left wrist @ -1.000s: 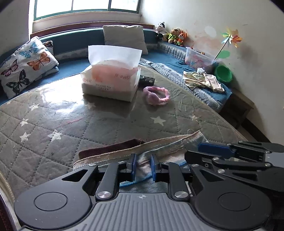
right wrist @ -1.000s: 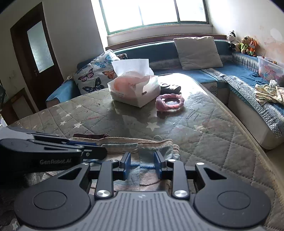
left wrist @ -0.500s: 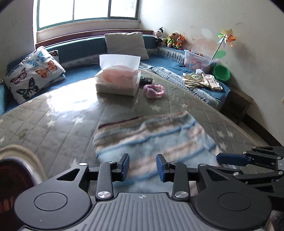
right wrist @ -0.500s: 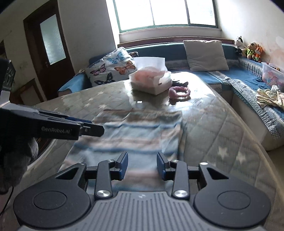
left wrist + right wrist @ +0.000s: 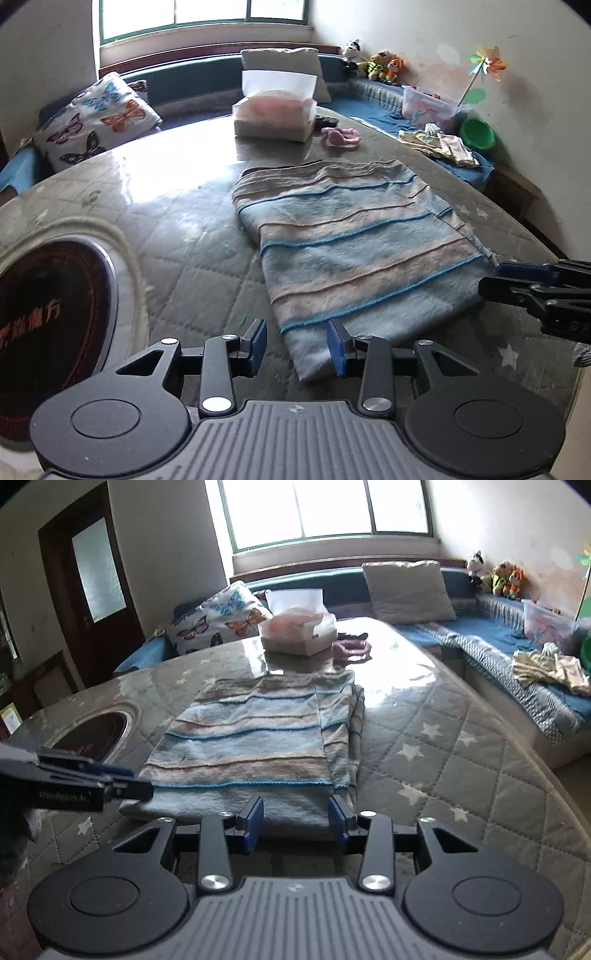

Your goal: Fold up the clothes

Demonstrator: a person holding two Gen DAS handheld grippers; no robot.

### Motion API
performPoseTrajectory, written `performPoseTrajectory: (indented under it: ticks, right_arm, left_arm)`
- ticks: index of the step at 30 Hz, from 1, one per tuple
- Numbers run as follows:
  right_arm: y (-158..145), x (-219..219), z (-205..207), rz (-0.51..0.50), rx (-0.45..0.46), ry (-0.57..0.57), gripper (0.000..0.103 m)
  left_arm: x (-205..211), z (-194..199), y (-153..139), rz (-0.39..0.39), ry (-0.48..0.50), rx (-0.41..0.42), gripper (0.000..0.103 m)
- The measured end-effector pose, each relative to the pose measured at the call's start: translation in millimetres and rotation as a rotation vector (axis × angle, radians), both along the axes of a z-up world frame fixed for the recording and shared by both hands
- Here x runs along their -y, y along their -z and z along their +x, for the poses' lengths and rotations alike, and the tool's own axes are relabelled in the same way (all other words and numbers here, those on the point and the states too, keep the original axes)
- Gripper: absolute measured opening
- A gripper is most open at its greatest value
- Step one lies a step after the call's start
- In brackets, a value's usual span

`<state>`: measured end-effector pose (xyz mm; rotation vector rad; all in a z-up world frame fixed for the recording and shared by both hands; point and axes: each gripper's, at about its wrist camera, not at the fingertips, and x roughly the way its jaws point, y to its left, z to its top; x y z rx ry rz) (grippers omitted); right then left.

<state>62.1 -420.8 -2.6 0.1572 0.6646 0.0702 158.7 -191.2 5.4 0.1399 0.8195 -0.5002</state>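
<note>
A: How do the jaws stand?

B: The left gripper [image 5: 295,341] is wide open and holds nothing. The near left corner of the striped garment [image 5: 354,243] lies just under the gap between its blue pads. The right gripper [image 5: 295,821] is also wide open and empty, and it hovers just over the near edge of the same garment [image 5: 255,738], close to its near right corner.

A: Where does the garment lie?

B: It lies flat on the quilted table cover [image 5: 443,760], in the middle, as a rough rectangle. On its right side I see a narrow part already folded over, with several layers at that edge. To the left of it is a round dark plate [image 5: 48,314] set in the table. On the far side stand a tissue box [image 5: 275,118] and a pink hair band [image 5: 341,136], well apart from the cloth.

A: How will it handle?

B: I judge it soft, light and a little fuzzy, like a knit. It is not slippery and not fragile, but it will sag and stretch if one lifts it at one point only. I think it is best to take the two near corners, one in each gripper, pinching all layers together, and carry them toward the far edge.
</note>
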Motion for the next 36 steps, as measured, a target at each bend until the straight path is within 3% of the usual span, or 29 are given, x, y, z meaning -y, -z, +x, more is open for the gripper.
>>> performPoseTrajectory:
  ticks: [1, 5, 7, 11, 15, 21, 24, 36]
  right_arm:
    - [0, -2, -3, -0.004, 0.005, 0.002, 0.053]
    - [-1, -8, -16, -0.020, 0.027, 0.012, 0.061]
    - [1, -10, -22, -0.015, 0.024, 0.016, 0.071]
    - [5, -14, -36, -0.005, 0.015, 0.031, 0.074]
    - [3, -15, -50, 0.014, 0.034, 0.056, 0.088]
    - [2, -21, -70, 0.008, 0.043, 0.085, 0.098]
    - [2, -27, -76, -0.003, 0.043, 0.088, 0.103]
    - [4, -49, -95, 0.002, 0.050, 0.165, 0.103]
  left_arm:
    - [-2, -3, -1, -0.004, -0.004, 0.001, 0.040]
    - [-7, -15, -4, -0.003, -0.011, 0.012, 0.053]
    - [-9, -22, -6, 0.001, -0.010, 0.023, 0.059]
    - [-14, -36, -10, 0.004, -0.017, 0.053, 0.078]
    - [-19, -50, -12, 0.000, -0.014, 0.073, 0.086]
    - [-25, -74, -14, 0.012, -0.006, 0.121, 0.102]
    - [-30, -83, -14, 0.012, -0.004, 0.136, 0.103]
    - [-48, -105, -8, 0.004, -0.022, 0.129, 0.103]
